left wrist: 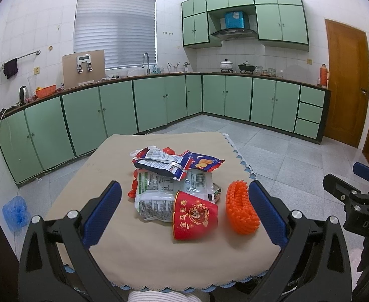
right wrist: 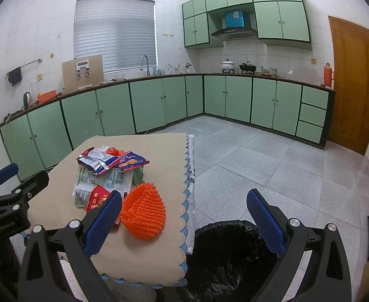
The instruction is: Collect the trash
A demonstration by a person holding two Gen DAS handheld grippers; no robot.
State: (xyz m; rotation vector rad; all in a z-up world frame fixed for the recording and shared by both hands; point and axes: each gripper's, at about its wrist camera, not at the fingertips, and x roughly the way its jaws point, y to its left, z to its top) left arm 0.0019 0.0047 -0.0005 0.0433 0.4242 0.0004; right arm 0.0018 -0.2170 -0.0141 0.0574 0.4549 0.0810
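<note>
A pile of trash lies on the beige tablecloth: a red paper cup on its side, a white and green wrapper, a dark snack wrapper, a blue and red wrapper and an orange foam fruit net. My left gripper is open and empty, just in front of the pile. My right gripper is open and empty, over the table's right edge, above a bin with a black bag. The net and cup lie beside its left finger.
The table has a scalloped blue trim. Grey tiled floor lies to the right. Green cabinets line the far walls, with a wooden door at right. A blue bag lies on the floor at left.
</note>
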